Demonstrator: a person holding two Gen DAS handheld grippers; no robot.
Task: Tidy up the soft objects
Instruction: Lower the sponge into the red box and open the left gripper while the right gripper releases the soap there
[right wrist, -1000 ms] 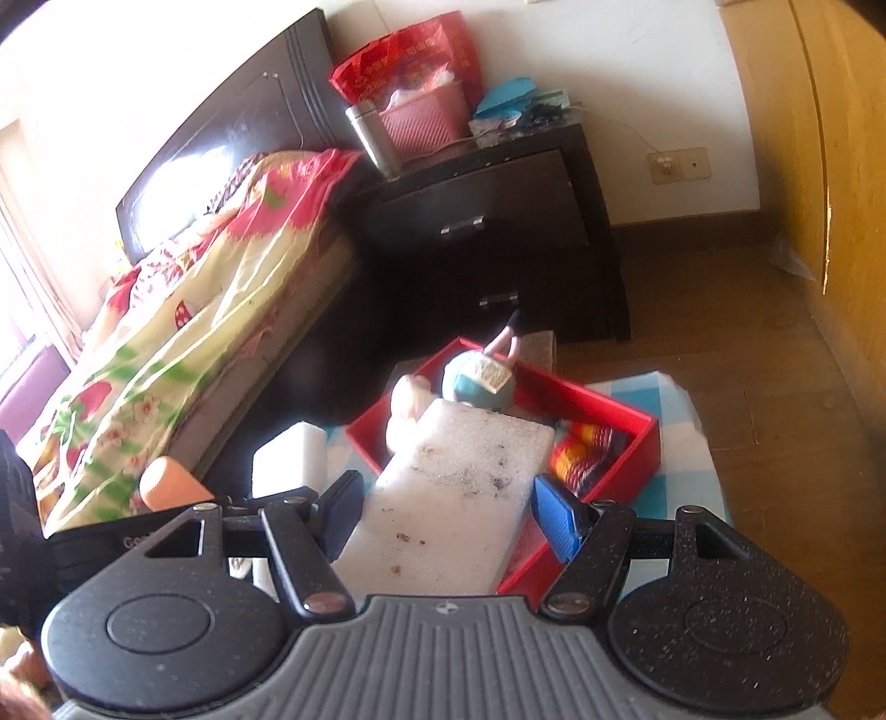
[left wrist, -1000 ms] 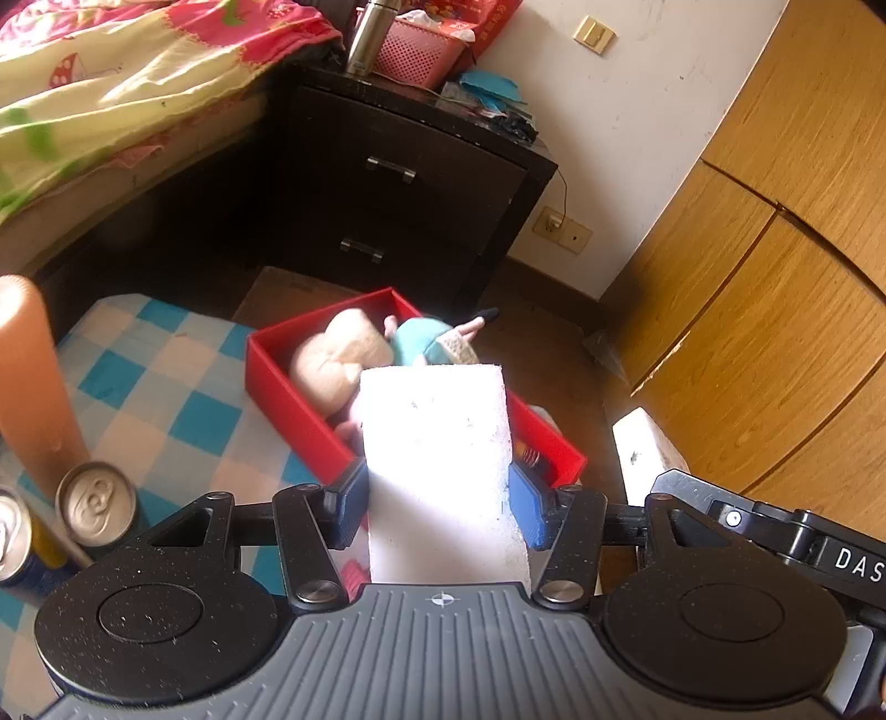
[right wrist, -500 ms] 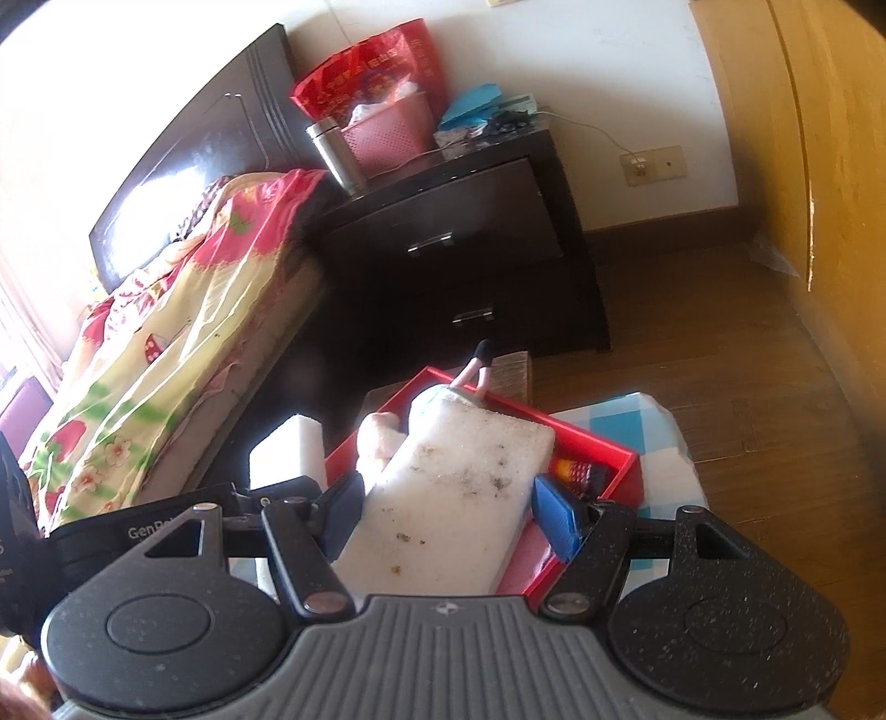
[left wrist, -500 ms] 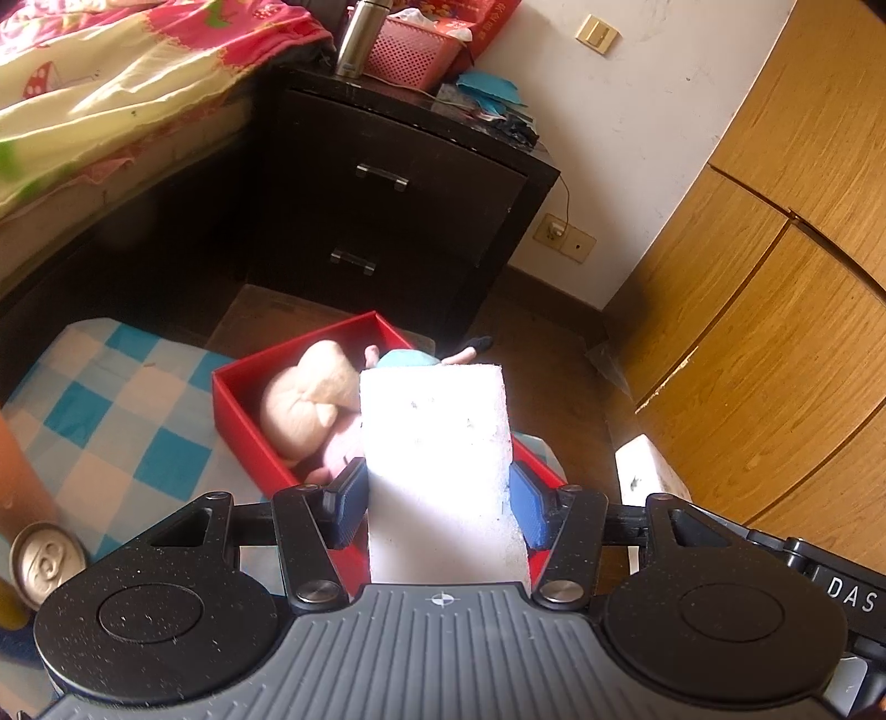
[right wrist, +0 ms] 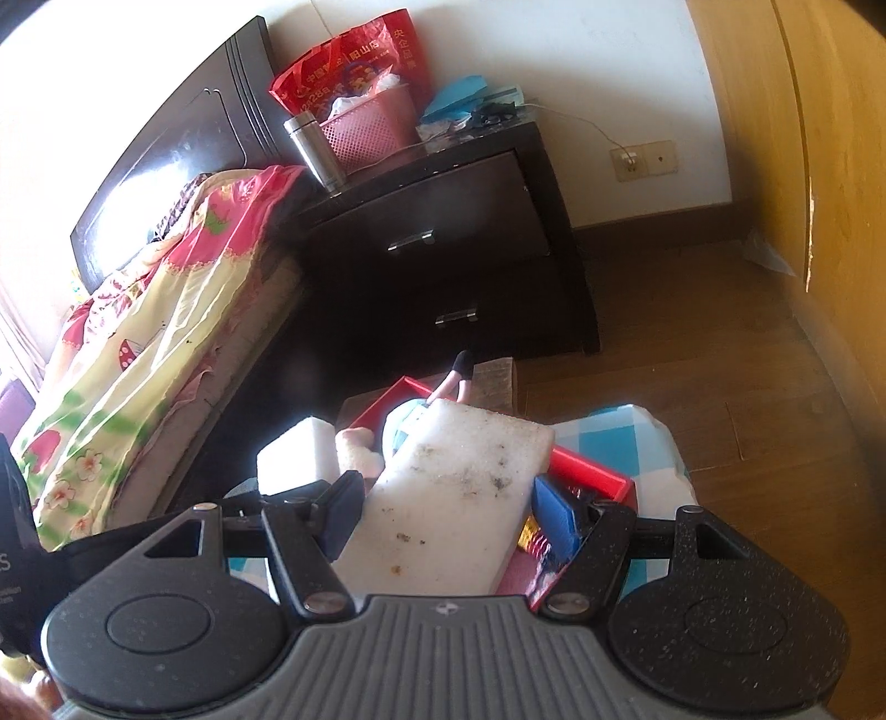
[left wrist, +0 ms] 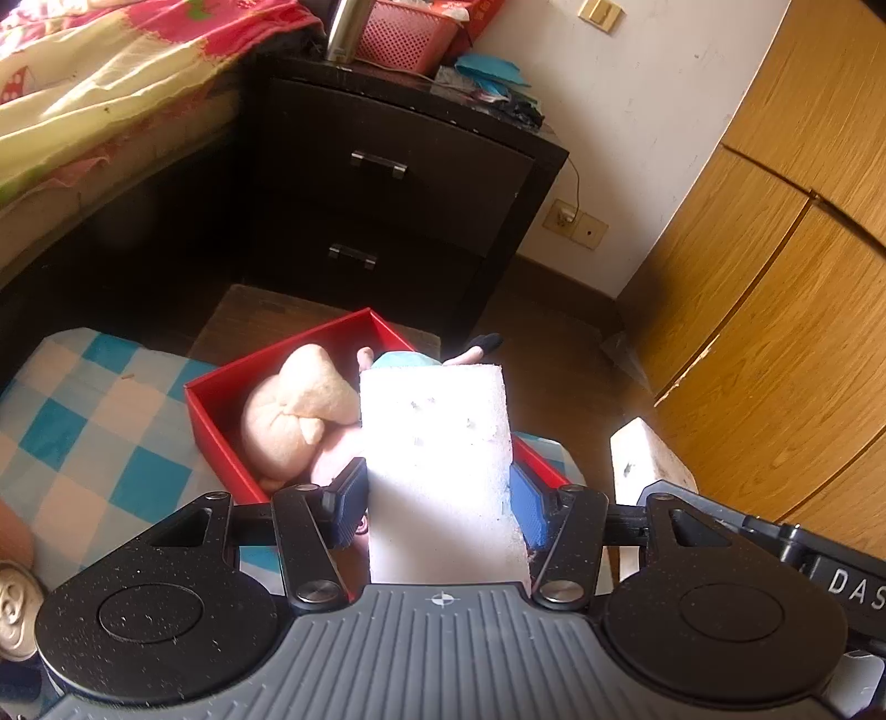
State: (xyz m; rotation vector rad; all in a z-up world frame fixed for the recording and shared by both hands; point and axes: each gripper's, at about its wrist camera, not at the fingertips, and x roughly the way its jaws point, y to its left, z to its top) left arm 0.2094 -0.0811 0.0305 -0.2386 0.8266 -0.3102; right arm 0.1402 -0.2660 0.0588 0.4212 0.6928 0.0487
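Note:
My left gripper point(left wrist: 437, 509) is shut on a clean white sponge block point(left wrist: 437, 459) and holds it above the near side of a red box point(left wrist: 221, 404). In the box lie a beige plush toy point(left wrist: 293, 421) and a doll with a teal dress point(left wrist: 404, 359). My right gripper point(right wrist: 443, 509) is shut on a dirty, speckled white sponge block point(right wrist: 454, 498) above the same red box point(right wrist: 592, 476). The left gripper's sponge shows in the right wrist view point(right wrist: 293, 454), and the right gripper's sponge in the left wrist view point(left wrist: 648, 459).
The box sits on a blue-and-white checked cloth point(left wrist: 83, 421). A drink can point(left wrist: 14, 609) stands at its left edge. A dark nightstand point(left wrist: 398, 188) with a pink basket point(left wrist: 410, 33) is behind, a bed point(left wrist: 83, 88) left, wooden wardrobe doors point(left wrist: 775, 310) right.
Both grippers have risen and moved forward over the red box, each still holding its sponge. The cans and orange bottle at left have slid out of the left view.

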